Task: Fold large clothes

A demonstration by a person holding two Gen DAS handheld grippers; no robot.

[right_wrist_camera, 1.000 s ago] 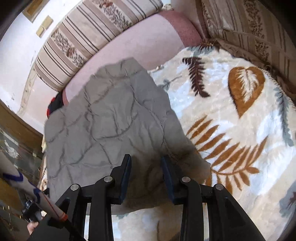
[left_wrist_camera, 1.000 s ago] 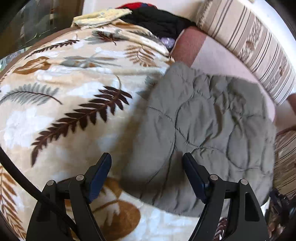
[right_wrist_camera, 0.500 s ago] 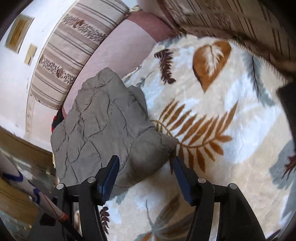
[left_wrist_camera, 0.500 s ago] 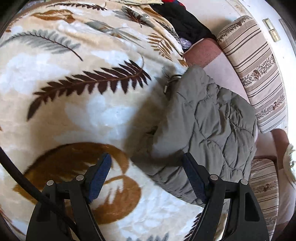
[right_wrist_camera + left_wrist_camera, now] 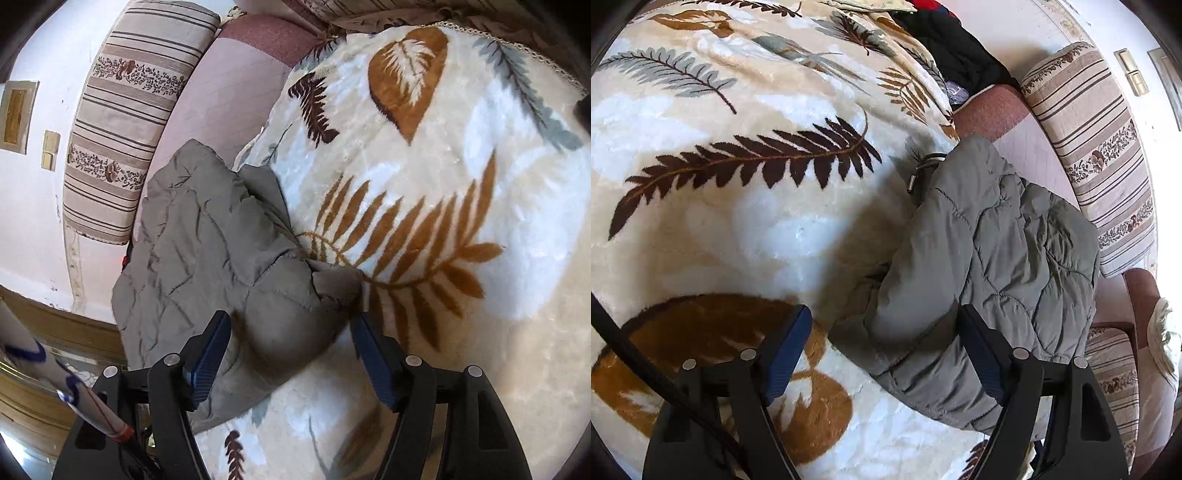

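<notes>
Left gripper hangs with its blue-padded jaws spread wide, nothing between them, poised over the near edge of the grey quilted puffer jacket. Right gripper is spread just as wide and empty, a rounded folded corner of that jacket sitting in the gap below its jaws. The jacket lies bundled on the cream plush blanket with brown and grey fern leaves, at the blanket's edge and lapping onto the pink sofa seat. Its long axis runs from the grippers away toward the striped beige floral cushion. Only the left view catches a drawcord with a metal tip at the jacket's far corner, plus a pile of black and red clothes beyond the blanket. Only the right view shows the wide brown leaf print and a white pole with blue marks at lower left.
</notes>
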